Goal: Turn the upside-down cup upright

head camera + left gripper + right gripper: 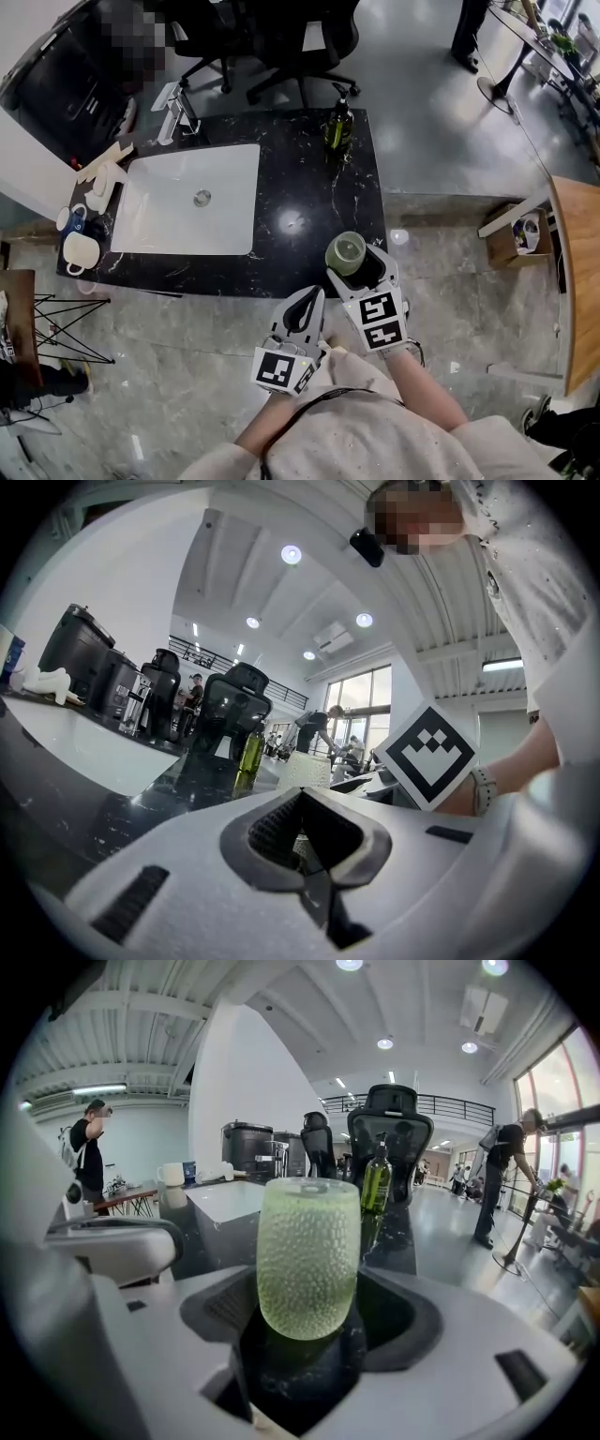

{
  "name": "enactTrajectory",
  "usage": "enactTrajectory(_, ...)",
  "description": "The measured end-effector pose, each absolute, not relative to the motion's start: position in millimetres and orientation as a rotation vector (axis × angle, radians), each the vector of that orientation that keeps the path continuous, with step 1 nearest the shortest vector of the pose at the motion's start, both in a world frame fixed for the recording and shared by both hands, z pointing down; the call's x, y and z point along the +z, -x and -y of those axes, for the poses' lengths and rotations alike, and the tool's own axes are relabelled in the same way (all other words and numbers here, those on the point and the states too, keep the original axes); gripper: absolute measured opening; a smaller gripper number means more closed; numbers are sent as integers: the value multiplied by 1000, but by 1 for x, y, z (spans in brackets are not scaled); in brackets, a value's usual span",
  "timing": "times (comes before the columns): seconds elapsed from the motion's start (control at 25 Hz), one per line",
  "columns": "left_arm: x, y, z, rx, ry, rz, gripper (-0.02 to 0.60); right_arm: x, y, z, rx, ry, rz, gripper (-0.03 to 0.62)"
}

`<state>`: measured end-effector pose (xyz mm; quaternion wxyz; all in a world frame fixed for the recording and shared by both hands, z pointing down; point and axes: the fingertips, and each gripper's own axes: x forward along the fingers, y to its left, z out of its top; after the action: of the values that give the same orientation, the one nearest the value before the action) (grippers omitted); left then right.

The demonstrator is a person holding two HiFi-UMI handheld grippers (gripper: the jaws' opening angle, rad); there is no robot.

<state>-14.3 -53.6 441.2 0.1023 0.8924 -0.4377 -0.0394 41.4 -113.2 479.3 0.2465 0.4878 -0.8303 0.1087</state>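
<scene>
A green, bumpy glass cup (346,253) stands on the black marble counter (309,202) near its front right corner. In the right gripper view the cup (308,1255) shows a flat end on top and a rounded end resting on the stone. My right gripper (357,266) is open, one jaw on each side of the cup, with small gaps between the pads and the glass (308,1309). My left gripper (306,306) hangs just off the counter's front edge, left of the right one, shut with nothing in it (302,797).
A white sink (187,199) fills the counter's left half, with a faucet (178,112) behind it. A dark green bottle (338,127) stands at the back edge. White mugs (80,251) sit at the far left. Office chairs (300,37) stand beyond the counter, a wooden table (577,281) to the right.
</scene>
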Motion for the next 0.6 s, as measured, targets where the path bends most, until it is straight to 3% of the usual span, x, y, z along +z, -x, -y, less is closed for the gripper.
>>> enactTrajectory(0.32, 444, 13, 54, -123, -2625, 1293, 5, 475, -45, 107, 260, -1351, 2294, 328)
enactTrajectory(0.6, 441, 24, 53, -123, -2607, 1341, 5, 464, -50, 99, 450, -1369, 2392, 328)
